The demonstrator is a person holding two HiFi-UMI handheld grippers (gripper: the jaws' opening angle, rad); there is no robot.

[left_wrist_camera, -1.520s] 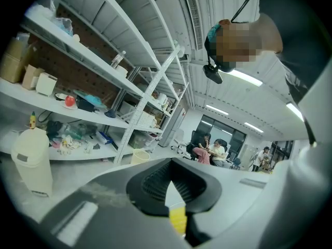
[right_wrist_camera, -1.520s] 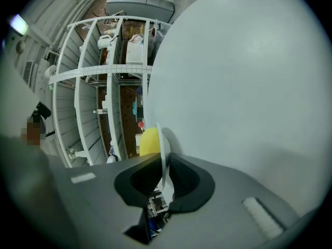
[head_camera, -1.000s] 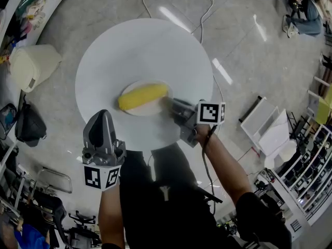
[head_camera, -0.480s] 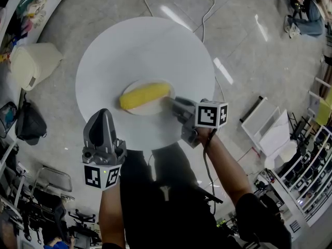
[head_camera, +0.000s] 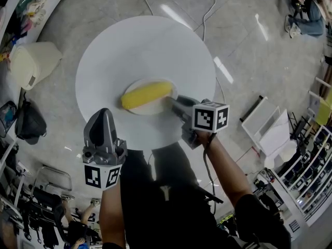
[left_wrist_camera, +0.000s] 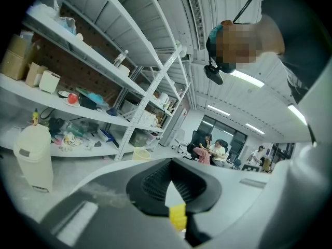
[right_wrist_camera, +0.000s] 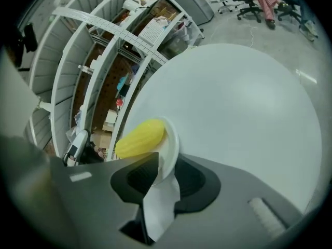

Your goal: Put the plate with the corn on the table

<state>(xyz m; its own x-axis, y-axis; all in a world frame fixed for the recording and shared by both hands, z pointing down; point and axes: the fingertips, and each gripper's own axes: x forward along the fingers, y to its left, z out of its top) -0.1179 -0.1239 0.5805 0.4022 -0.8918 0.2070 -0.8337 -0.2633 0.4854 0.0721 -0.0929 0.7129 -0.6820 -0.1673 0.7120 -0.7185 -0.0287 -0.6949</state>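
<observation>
Round white surface (head_camera: pixel 145 51) is standing on a grey polished floor (head_camera: pixel 249 61), which is throwing back strip-light glare. Cables (head_camera: pixel 205 14) are trailing across the floor beyond the far edge. A cream bin (head_camera: pixel 32 64) is sitting off the left edge, with a dark bag (head_camera: pixel 28 126) lying nearer. Tall metal shelving (left_wrist_camera: pixel 129 87) is lining the room, and people are sitting at desks (left_wrist_camera: pixel 210 150) far off.

Count: one surface, one plate (head_camera: pixel 155 108), one corn (head_camera: pixel 146 95), one bin, two grippers, each carrying one marker cube.

The plate is resting flat on the surface, between the middle and the near edge. The corn is lying lengthwise across it, covering most of it.

Right gripper (head_camera: pixel 174 101) is reaching in over the near-right edge, pointing down at the plate's right rim. Its fingers (right_wrist_camera: pixel 137 178) have just been opening and are standing partly apart. The rim is sitting between them, and the pads are looking loose around it rather than clamping.

Left gripper (head_camera: pixel 102 114) is hovering at the near-left edge, well apart from the plate. Its fingers (left_wrist_camera: pixel 155 183) are meeting at the tips and holding nothing.
</observation>
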